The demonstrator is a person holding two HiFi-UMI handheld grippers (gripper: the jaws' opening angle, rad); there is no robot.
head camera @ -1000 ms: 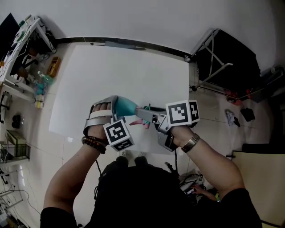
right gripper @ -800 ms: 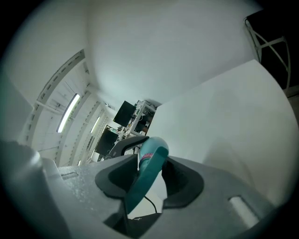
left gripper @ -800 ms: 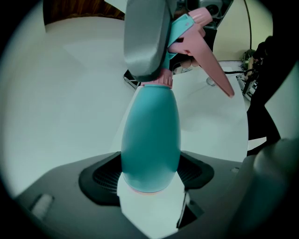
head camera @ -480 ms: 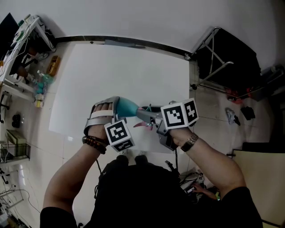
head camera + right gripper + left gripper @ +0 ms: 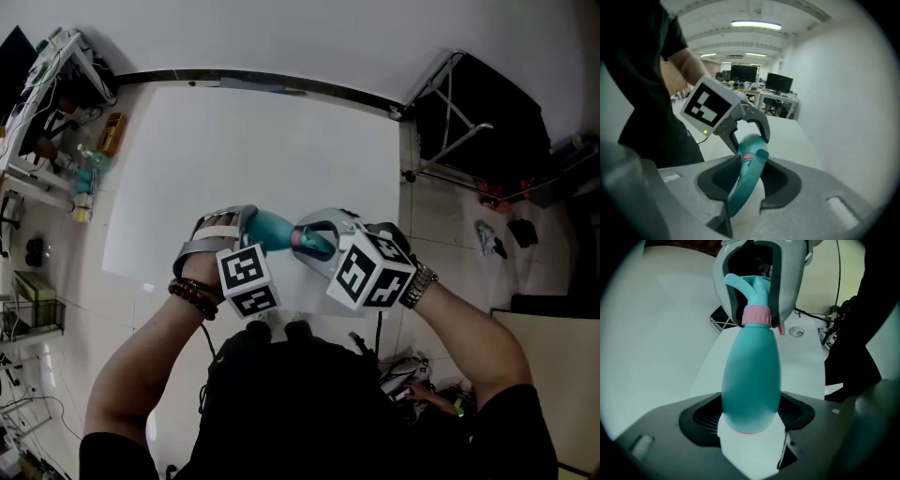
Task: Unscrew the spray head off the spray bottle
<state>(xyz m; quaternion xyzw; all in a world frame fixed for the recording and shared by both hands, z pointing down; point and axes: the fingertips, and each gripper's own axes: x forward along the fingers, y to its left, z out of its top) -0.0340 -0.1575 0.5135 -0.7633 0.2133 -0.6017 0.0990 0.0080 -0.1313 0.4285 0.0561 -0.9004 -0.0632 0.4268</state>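
Over the surface point(image 5: 262, 141)'s near edge, the left hand-held gripper point(image 5: 246, 227) grasps the teal bottle point(image 5: 272, 229); the right hand-held gripper point(image 5: 317, 236), jaws just closing, clamps its spray head point(image 5: 309, 242)

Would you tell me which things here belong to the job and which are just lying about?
Job: spray bottle, spray head, pink collar.
Lying about: black folding stand, shelf clutter, monitors.

Black shirt point(image 5: 300, 412), bead bracelet point(image 5: 192, 296), metal wristwatch point(image 5: 419, 282)
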